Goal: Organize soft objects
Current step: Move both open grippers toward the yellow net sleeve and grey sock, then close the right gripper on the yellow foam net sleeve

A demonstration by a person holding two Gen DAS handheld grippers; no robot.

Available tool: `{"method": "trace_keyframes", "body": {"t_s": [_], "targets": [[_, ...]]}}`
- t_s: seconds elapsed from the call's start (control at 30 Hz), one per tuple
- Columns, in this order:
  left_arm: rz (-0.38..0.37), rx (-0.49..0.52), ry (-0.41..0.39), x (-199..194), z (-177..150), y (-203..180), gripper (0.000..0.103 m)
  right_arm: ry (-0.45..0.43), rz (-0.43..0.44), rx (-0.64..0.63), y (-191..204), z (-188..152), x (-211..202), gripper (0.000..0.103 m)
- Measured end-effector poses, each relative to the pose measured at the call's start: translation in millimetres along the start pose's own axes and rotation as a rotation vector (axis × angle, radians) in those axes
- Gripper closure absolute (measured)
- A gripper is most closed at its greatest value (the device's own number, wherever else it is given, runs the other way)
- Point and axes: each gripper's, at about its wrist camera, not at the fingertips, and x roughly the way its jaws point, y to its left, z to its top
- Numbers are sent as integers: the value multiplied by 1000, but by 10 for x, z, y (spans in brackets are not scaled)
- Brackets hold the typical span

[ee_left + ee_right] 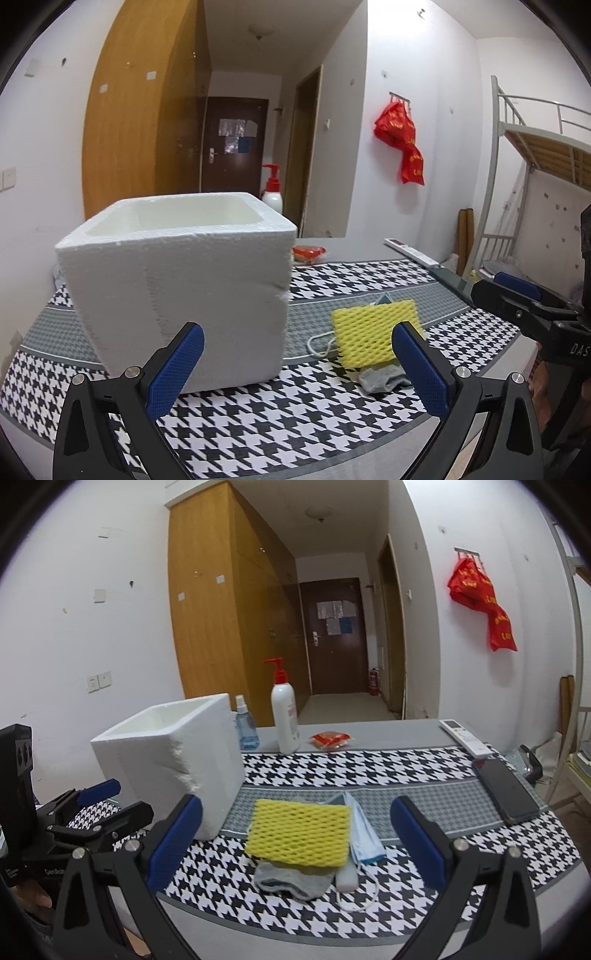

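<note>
Right gripper (pixel 295 834), fingers spread and empty, faces the yellow foam net (pixel 299 834) heaped on a gray sock (pixel 291 880) and face mask (pixel 364 834), long axis crosswise. Left gripper (pixel 295 365), also spread, fronts the foam box (pixel 177 295); the right is nearer.

Right gripper (pixel 295 840) with blue pads spread wide, yellow foam net (pixel 299 834) atop grey sock (pixel 291 880) and face mask (pixel 364 840), white foam box (pixel 173 753) to the left, houndstooth table (pixel 369 768).
</note>
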Motion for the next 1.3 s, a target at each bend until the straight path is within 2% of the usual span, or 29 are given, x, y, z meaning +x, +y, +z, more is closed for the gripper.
{"method": "trace_keyframes", "body": {"t_s": [0.27, 0.47, 0.6, 1.0, 1.17, 1.3], "targets": [[-40, 35, 29, 133, 2, -168, 1, 17, -35, 20, -150, -53, 20, 0], [-25, 54, 39, 212, -1, -196, 1, 49, -28, 29, -205, -95, 121, 0], [-53, 42, 59, 268, -5, -176, 1, 70, -24, 32, -228, -124, 211, 0], [-23, 52, 95, 466, -17, -122, 1, 176, 57, 77, -327, -228, 656, 0], [-19, 47, 110, 532, -41, -104, 1, 209, 126, 109, -361, -240, 756, 10], [-28, 43, 116, 542, -40, -100, 1, 228, 126, 97, -340, -249, 812, 20]]}}
